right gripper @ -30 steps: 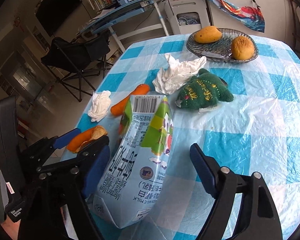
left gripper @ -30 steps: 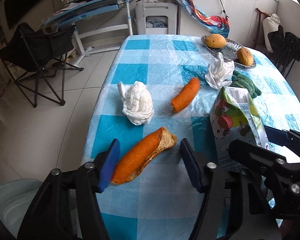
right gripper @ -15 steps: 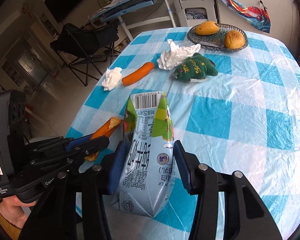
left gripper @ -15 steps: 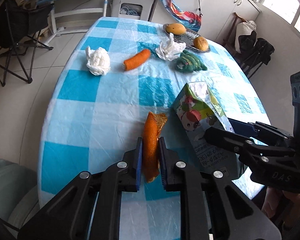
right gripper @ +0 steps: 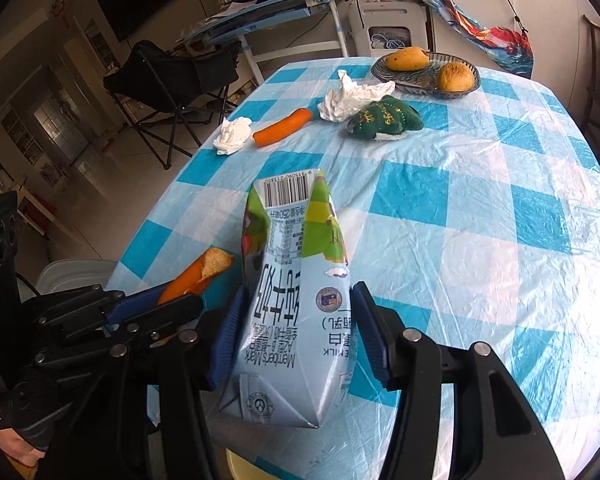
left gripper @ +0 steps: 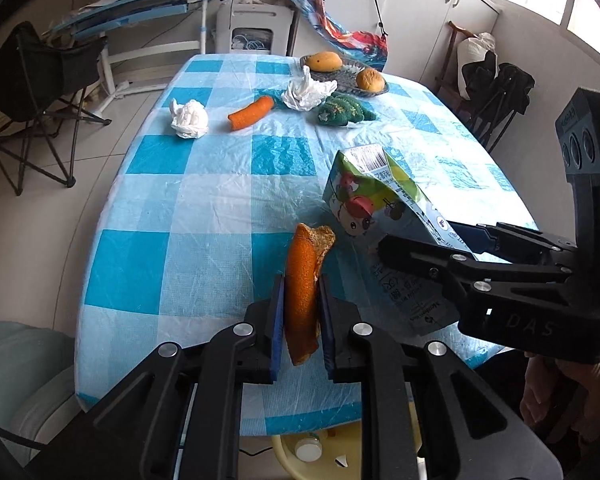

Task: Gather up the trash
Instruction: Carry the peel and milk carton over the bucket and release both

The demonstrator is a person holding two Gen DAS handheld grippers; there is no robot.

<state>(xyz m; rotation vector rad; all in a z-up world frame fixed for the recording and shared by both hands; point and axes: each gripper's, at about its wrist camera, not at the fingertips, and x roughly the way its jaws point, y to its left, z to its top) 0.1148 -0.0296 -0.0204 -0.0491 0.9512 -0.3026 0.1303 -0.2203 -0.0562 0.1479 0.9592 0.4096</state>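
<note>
My left gripper (left gripper: 302, 292) is shut on a curved strip of orange peel (left gripper: 305, 264), its blue pads pressing both sides, and holds it above the near edge of the checked table (left gripper: 204, 208). To its right my right gripper (right gripper: 296, 308) grips a crumpled milk carton (right gripper: 296, 280) lifted off the cloth. Its jaws are opening slightly, with both pads still against the carton between them. From the right wrist view the peel (right gripper: 204, 270) and left gripper (right gripper: 156, 300) sit at lower left. The left wrist view shows the carton (left gripper: 376, 204) and right gripper (left gripper: 420, 236) at right.
Farther up the table lie two crumpled tissues (left gripper: 189, 120) (left gripper: 306, 92), another orange peel (left gripper: 250, 114), a green knitted item (left gripper: 346, 110) and a fruit dish (left gripper: 370, 92). A yellow bin (left gripper: 320, 452) sits below the near edge. A folding chair (left gripper: 32, 80) stands left.
Both grippers closed from wide open, the left onto the peel and the right onto the carton. Both then drew back toward the near table edge, carrying them off the cloth.
</note>
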